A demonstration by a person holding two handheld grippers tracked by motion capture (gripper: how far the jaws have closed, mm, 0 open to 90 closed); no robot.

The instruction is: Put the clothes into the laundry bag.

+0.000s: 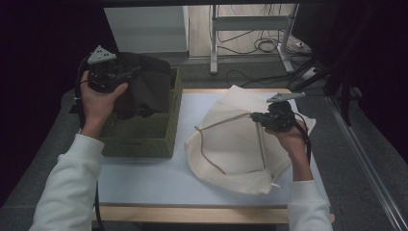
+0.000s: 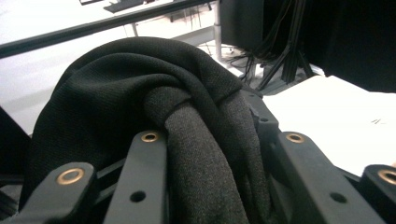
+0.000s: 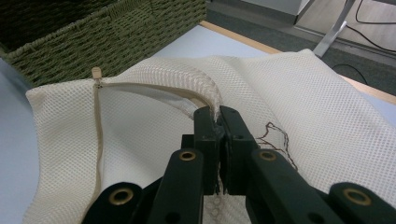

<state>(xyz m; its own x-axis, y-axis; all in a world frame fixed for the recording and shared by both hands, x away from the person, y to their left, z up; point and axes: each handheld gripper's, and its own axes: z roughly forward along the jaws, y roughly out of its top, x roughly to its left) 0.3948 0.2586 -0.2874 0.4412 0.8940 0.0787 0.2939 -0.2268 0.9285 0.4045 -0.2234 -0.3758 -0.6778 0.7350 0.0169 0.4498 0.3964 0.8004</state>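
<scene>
We start with the desk (image 1: 159, 180), which carries a green woven basket (image 1: 144, 134) on its left half and a cream mesh laundry bag (image 1: 235, 154) on its right half, the two just beside each other. The bag lies mostly flat, its zippered mouth lifted open towards the basket.

The dark garment (image 1: 144, 89) is bunched up and raised over the basket, its lower folds hanging down inside the basket's walls. Our left claw (image 1: 126, 77) is clamped on a thick fold of it; in the left gripper view the cloth (image 2: 140, 93) fills the space between the jaws and drapes over them.

Our right claw (image 1: 254, 116) is pinched tight on the bag's upper edge beside the zip, holding that lip up off the desk. In the right gripper view the jaws meet on the mesh hem (image 3: 215, 105), with the zip pull (image 3: 96, 72) farther along the opening.

We judge the step in hand to be carrying the garment out of the basket towards the bag. The next move calls for swinging the left claw across to the open mouth and feeding the cloth in, while the right claw holds the lip high and wide enough. The trailing folds could catch on the basket rim or the bag's edge, so the garment needs height first.
</scene>
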